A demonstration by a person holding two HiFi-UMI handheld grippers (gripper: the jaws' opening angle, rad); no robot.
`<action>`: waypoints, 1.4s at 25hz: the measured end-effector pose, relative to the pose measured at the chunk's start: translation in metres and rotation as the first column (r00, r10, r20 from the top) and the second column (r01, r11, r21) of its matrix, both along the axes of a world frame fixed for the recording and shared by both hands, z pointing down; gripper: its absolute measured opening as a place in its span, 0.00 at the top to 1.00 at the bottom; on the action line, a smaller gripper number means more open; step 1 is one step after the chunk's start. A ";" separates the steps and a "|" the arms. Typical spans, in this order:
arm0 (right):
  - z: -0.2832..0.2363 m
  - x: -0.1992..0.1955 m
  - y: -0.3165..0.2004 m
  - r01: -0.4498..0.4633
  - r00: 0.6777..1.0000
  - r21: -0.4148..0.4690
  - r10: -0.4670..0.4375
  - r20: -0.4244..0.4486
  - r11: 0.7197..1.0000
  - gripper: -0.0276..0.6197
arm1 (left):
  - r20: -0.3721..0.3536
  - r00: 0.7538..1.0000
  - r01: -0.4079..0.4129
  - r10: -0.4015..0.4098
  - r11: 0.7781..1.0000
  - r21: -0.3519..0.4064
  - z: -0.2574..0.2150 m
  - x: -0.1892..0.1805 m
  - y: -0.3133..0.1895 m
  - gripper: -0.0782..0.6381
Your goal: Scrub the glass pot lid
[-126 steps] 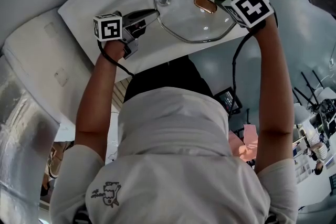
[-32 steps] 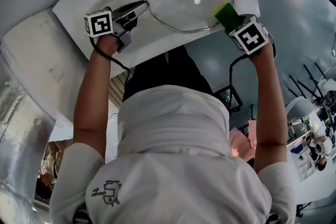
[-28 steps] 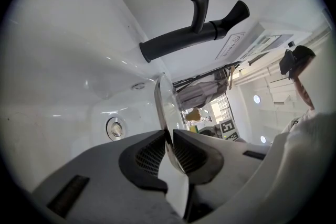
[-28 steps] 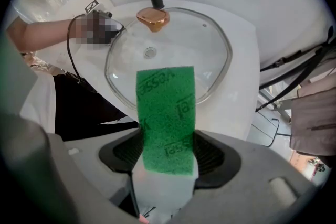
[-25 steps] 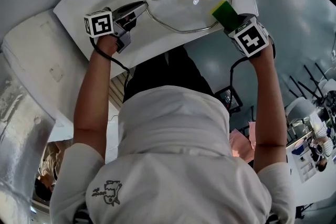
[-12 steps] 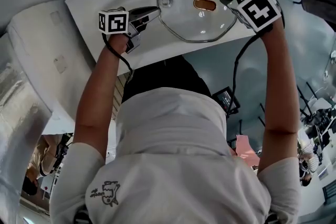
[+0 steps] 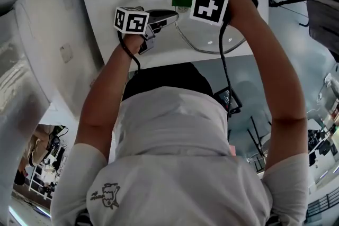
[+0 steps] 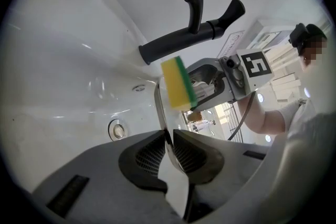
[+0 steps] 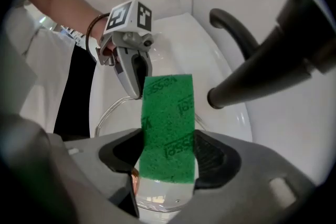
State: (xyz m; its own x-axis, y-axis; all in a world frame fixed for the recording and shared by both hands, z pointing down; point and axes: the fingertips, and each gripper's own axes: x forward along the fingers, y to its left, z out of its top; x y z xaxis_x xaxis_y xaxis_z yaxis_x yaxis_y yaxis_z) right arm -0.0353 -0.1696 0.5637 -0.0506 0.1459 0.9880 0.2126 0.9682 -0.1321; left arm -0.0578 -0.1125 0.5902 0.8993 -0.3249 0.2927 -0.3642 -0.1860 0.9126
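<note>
Hold lid (image 7: 204,42) firm, rim pinched in left gripper (image 8: 168,136). Press sponge (image 9: 168,118), squeezed in right gripper (image 9: 167,160), flat on glass below.

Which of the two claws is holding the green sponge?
The right gripper is the one clamped on the green sponge. The left gripper instead pinches the rim of the glass pot lid.

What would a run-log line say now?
left gripper: shut on glass lid rim | right gripper: shut on sponge | sponge: near left gripper, over sink
</note>
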 end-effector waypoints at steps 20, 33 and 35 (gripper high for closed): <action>0.004 0.084 -0.057 -0.346 0.938 -0.074 0.345 -0.024 0.935 0.50 | -0.014 0.999 0.031 -0.031 0.999 0.008 0.002 -0.002 0.001 0.83; 0.012 0.192 -0.077 -0.604 0.797 -0.055 0.602 -0.043 0.795 0.50 | -0.003 0.999 0.039 -0.039 0.999 0.000 0.002 -0.002 0.001 0.83; 0.006 0.188 -0.075 -0.593 0.805 -0.043 0.592 -0.027 0.804 0.50 | -0.005 0.999 0.040 -0.040 0.999 0.000 0.002 -0.002 0.000 0.83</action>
State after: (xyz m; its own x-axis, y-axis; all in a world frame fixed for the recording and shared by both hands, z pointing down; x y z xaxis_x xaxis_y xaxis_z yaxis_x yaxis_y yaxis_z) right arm 0.1524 -0.2442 0.5701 -0.1307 0.1371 0.9819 -0.4021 0.8980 -0.1789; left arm -0.0594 -0.1123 0.5921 0.8868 -0.3610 0.2886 -0.3672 -0.1711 0.9143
